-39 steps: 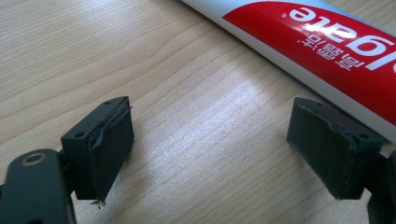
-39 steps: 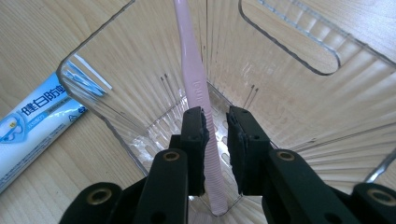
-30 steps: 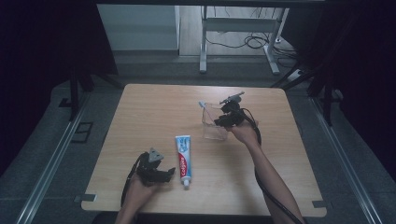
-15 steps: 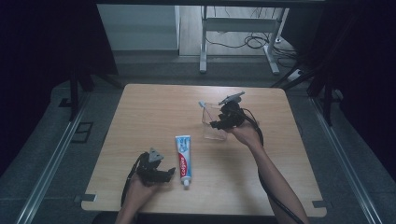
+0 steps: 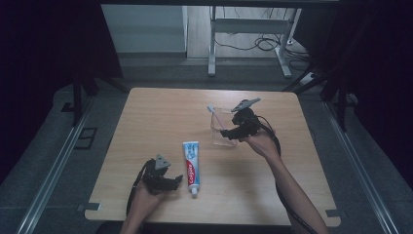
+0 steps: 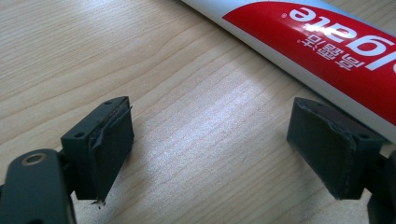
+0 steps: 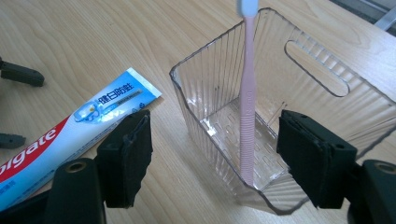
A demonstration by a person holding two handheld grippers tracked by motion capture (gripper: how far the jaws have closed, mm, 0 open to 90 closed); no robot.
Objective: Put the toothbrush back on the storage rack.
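Note:
A clear ribbed plastic bin (image 7: 322,84) stands on the wooden table (image 5: 160,112), and a pink toothbrush (image 7: 247,112) leans upright inside it, head up. My right gripper (image 7: 215,158) hovers at the bin's near corner. Its jaws have just been opening, and the brush handle stands free between them, untouched. In the high view the bin (image 5: 219,124) is just left of the right gripper (image 5: 228,132). A red, white and blue toothpaste tube (image 5: 191,163) lies flat mid-table. My left gripper (image 6: 210,149) rests open beside the tube (image 6: 336,51), nothing between its pads.
The table's far left and near right are bare wood. Beyond the far edge stands a metal frame (image 5: 248,29) with cables on the floor. Rails run along both sides of the table.
The right gripper's jaws have parted and it has drawn slightly back from the bin, with the toothbrush staying in the bin. The left hand has not moved.

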